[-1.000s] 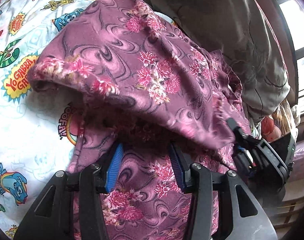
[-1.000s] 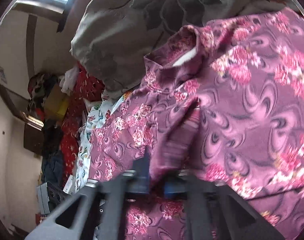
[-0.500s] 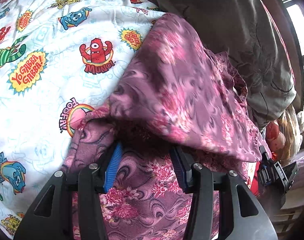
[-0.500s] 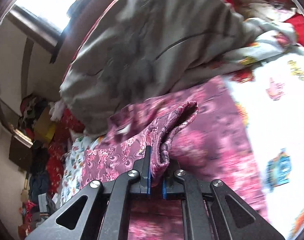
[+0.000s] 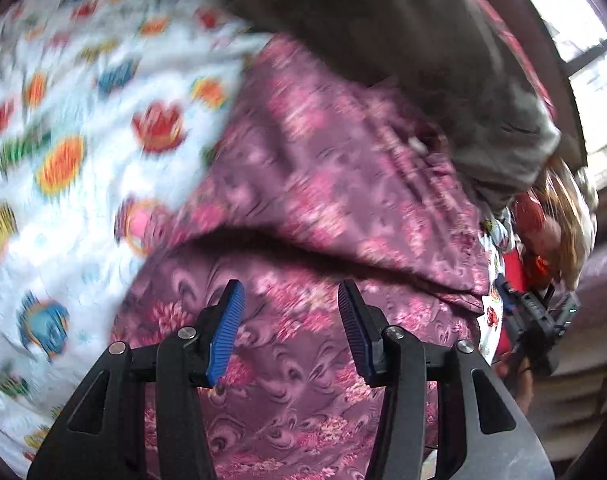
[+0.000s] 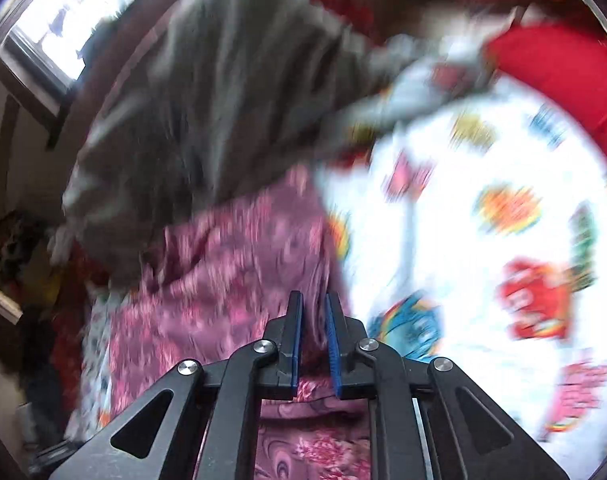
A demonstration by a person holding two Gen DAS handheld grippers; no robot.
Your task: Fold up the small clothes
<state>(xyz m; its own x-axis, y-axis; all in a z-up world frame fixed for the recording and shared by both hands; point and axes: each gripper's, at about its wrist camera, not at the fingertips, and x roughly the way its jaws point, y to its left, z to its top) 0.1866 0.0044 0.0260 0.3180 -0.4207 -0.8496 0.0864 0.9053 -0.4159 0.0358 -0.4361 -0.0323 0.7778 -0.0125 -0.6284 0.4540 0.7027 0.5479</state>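
Presently the purple floral garment (image 5: 343,184) lies on the cartoon-print bedsheet (image 5: 83,128), with one portion doubled over another. Both views are motion-blurred, so fine detail of hems and seams cannot be confirmed.

Left gripper (image 5: 291,320): jaws stand apart with nothing between the blue pads. It hangs above the lower layer of the garment, and the cloth seen between the fingers lies below them. Just ahead of the fingertips runs the folded-over edge — a dark shadowed lip under the raised upper layer. To the left of this gripper the sheet is bare and open. Ahead and to the right a grey-brown blanket (image 5: 443,60) is heaped, its lower edge lying against the far side of the garment.

Right gripper (image 6: 313,336): jaws are opening, a narrow gap showing between the pads. A fold of the garment (image 6: 231,264) stands in that gap, though whether the pads press on it appears doubtful — the blur prevents a firm finding. To its right the bedsheet (image 6: 463,240) is clear; to its left and ahead the blanket (image 6: 207,120) crowds the cloth.

In the left view, the right gripper (image 5: 531,320) sits at the garment's right-hand edge.
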